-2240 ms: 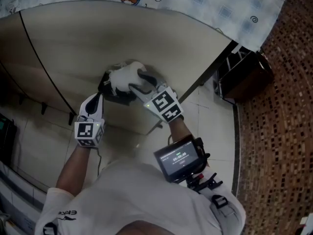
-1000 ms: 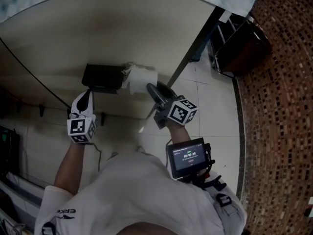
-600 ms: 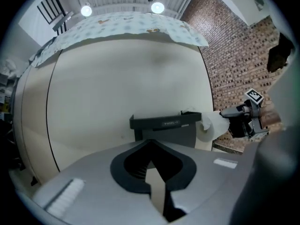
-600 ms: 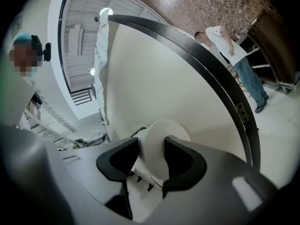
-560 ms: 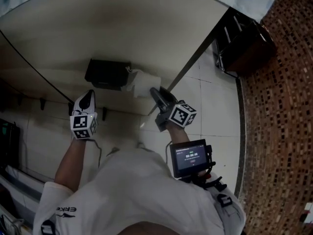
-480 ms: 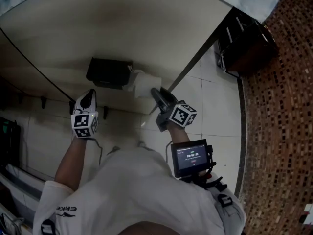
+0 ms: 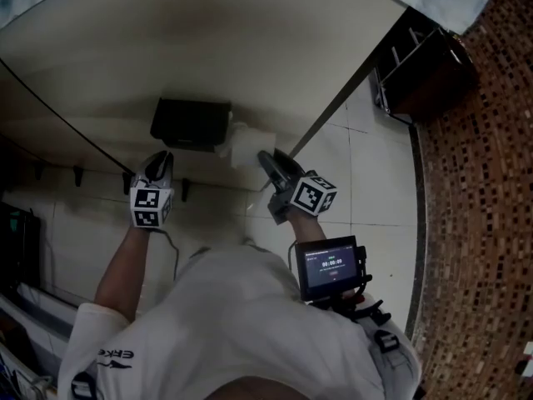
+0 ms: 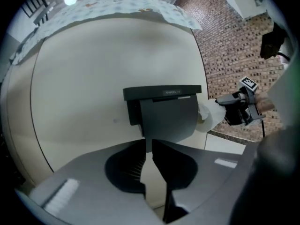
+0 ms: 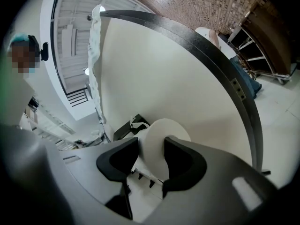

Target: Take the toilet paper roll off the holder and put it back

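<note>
The white toilet paper roll sits just off the right end of the black wall holder. My right gripper is shut on it. In the right gripper view the roll fills the gap between the two pads, with the holder behind it. Whether the roll still touches the holder I cannot tell. My left gripper hangs below the holder's left part, shut and holding nothing. In the left gripper view the holder's flap is straight ahead of the left gripper, and the roll shows at the flap's right.
The holder hangs on a curved beige panel bounded by a dark metal bar. Small hooks line the wall below left. A dark wooden rack stands at the upper right on the brick-patterned floor. White tiles lie below.
The roll has come out from the holder to its right side, still in the right gripper. The left gripper has left the holder and sunk below it. Both hands are lower.
</note>
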The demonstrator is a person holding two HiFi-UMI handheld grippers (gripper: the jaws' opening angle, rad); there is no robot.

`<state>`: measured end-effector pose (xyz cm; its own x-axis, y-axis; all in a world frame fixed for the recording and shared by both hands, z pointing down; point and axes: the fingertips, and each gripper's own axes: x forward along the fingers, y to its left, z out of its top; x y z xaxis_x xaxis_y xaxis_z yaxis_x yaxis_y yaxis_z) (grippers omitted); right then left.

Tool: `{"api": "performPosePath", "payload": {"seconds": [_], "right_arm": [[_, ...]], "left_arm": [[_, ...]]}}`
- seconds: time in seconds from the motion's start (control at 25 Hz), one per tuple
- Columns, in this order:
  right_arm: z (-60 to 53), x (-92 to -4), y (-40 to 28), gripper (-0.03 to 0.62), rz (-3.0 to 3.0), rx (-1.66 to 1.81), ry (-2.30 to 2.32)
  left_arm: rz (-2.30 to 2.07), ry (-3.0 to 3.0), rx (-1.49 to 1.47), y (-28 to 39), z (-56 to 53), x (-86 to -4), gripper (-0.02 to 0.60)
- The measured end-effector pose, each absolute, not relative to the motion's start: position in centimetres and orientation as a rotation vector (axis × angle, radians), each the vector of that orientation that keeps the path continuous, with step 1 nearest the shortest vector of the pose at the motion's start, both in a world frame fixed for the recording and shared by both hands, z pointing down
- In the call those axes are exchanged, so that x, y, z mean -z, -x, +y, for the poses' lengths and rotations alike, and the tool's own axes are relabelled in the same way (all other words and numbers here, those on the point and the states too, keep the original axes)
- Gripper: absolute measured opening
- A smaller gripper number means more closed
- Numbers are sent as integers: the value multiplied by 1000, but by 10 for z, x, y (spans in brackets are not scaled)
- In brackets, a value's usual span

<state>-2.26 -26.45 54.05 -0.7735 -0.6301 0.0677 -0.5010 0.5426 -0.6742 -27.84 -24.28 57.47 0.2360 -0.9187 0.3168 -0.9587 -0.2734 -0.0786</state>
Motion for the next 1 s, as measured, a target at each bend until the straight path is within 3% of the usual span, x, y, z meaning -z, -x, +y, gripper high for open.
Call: {"api": "performPosePath", "payload": {"seconds": [0.2, 0.28, 0.68, 1.0], "right_arm": [[-263, -541, 24, 187, 2601, 1047, 960], [-263, -540, 23, 187, 2599, 1045, 964], [-262, -538, 25, 187, 2601, 1040, 972], [-263, -542, 26, 187, 2606, 1047, 972]], "left_arm": [[-1645, -2437, -632, 269, -254, -603, 191], [-1590, -2480, -689, 262, -260, -604, 223], [-1510, -2576, -808, 254, -273, -607, 224], [-1496, -2587, -831, 255, -261, -602, 133]]}}
